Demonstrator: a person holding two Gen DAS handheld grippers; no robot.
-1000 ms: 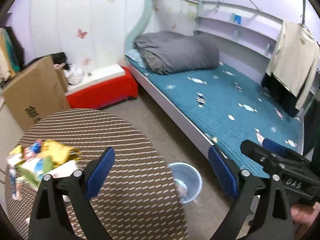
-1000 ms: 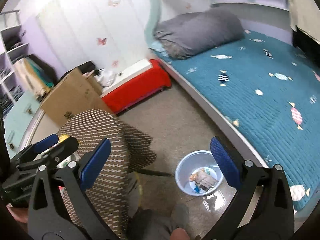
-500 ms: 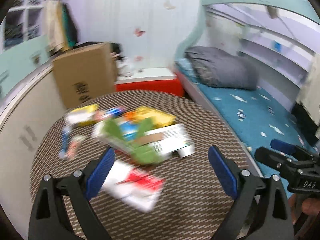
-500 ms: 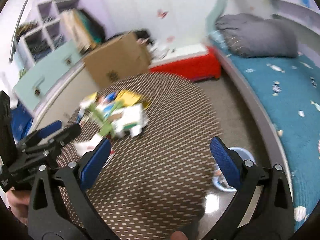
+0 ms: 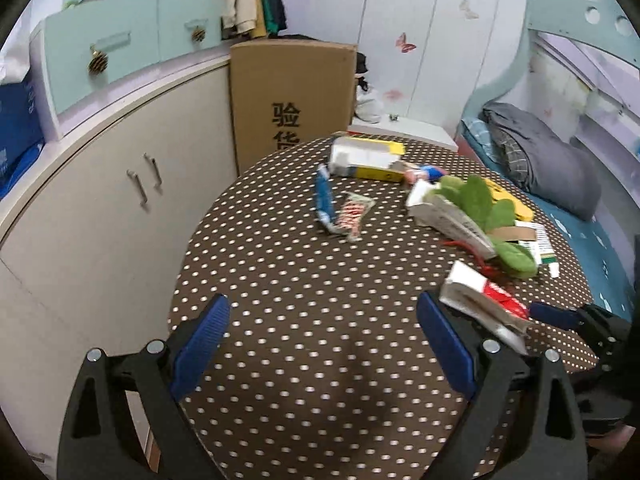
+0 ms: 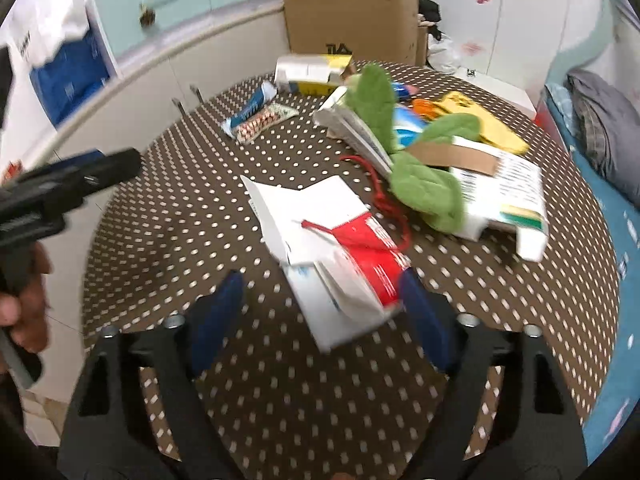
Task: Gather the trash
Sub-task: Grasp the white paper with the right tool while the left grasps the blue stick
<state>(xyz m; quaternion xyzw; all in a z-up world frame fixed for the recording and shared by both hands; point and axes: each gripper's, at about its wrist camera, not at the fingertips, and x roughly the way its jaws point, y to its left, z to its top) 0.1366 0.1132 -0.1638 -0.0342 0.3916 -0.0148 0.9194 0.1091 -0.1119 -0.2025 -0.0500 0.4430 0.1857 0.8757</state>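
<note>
Trash lies on a round table with a brown dotted cloth [image 5: 280,280]: a yellow and white box [image 5: 368,158], a blue wrapper [image 5: 324,200], a red and white wrapper [image 5: 354,212], a green leaf-shaped plush piece [image 6: 424,184] and a flattened white and red carton [image 6: 320,232]. My right gripper [image 6: 320,280] hangs over the near end of that carton. Its jaws are closing with the carton between them; the left pad stands clear of it. My left gripper [image 5: 322,308] is open over bare cloth, with the carton [image 5: 476,300] just beyond its right finger.
A tall cardboard box [image 5: 292,92] stands behind the table. A curved cabinet [image 5: 100,184] runs along the left, close to the table's rim. A bed with a grey bundle [image 5: 560,168] lies to the right. A hand holds the left gripper [image 6: 80,176].
Both grippers have swung from the bed and the blue tub on the floor to the table. The right jaws have narrowed around the white and red carton.
</note>
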